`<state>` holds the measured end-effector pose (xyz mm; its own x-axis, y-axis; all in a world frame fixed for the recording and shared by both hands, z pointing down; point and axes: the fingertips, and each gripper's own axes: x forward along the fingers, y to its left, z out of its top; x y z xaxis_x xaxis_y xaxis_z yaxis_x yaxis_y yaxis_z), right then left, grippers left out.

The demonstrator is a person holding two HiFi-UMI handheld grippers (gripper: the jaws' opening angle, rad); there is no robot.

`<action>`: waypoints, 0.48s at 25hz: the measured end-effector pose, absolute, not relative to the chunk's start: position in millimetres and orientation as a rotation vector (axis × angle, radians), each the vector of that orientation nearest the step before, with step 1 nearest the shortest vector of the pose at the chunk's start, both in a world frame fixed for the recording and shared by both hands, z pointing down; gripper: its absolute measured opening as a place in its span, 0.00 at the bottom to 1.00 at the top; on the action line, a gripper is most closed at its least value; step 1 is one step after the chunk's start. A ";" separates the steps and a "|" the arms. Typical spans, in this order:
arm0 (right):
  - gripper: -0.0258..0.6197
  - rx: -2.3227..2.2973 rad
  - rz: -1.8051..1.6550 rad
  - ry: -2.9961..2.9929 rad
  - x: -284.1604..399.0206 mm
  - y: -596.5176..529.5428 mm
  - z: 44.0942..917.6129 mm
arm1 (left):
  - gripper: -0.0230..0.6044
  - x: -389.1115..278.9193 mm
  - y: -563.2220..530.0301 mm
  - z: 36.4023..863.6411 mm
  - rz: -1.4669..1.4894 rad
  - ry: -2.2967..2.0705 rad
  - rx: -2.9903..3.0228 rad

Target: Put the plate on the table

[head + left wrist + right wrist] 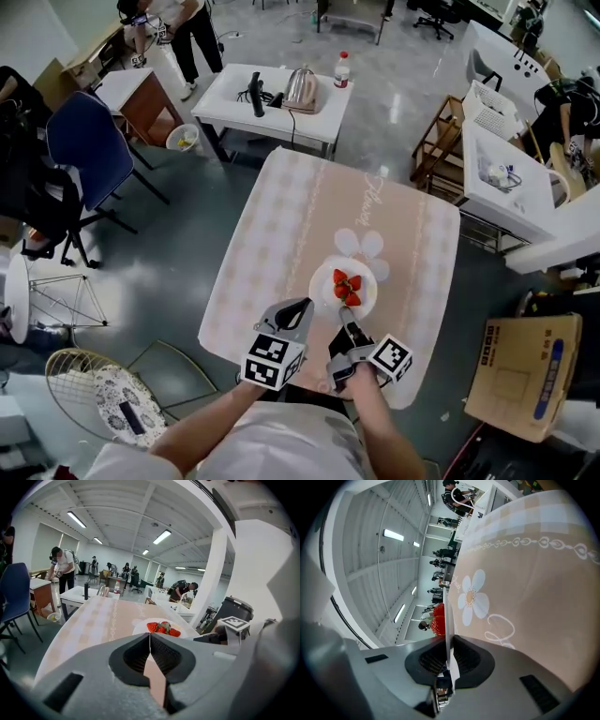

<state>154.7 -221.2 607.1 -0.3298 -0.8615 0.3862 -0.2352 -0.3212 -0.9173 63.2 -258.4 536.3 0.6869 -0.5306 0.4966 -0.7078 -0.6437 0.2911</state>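
A white plate [324, 279] carrying strawberries [347, 287] is over the near part of the table [281, 216], which has a pink checked cloth with a white flower print [362, 246]. My right gripper [348, 324] is shut on the plate's near rim. In the right gripper view the rim [446, 613] runs edge-on as a thin white line between the jaws of that gripper [448, 641], with the strawberries [438, 625] to its left. I cannot tell whether the plate rests on the cloth. My left gripper [302, 310] is shut and empty beside the plate's left edge [139, 627].
Behind the table stands a white desk with a kettle [300, 88] and a bottle [342, 68]. A blue chair [86, 141] is at the left, a wire stool [98, 394] at the near left, a cardboard box [523, 375] at the right. People stand at the far desks.
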 end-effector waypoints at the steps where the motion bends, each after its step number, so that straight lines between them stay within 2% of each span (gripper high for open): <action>1: 0.07 -1.416 -1.706 1.430 157.0 -225.9 610.9 | 0.05 66.4 -260.0 539.7 0.526 -0.959 2.425; 12: 0.07 -1.386 -1.779 1.379 173.7 -260.5 648.7 | 0.05 79.0 -271.4 564.2 0.632 -0.991 2.370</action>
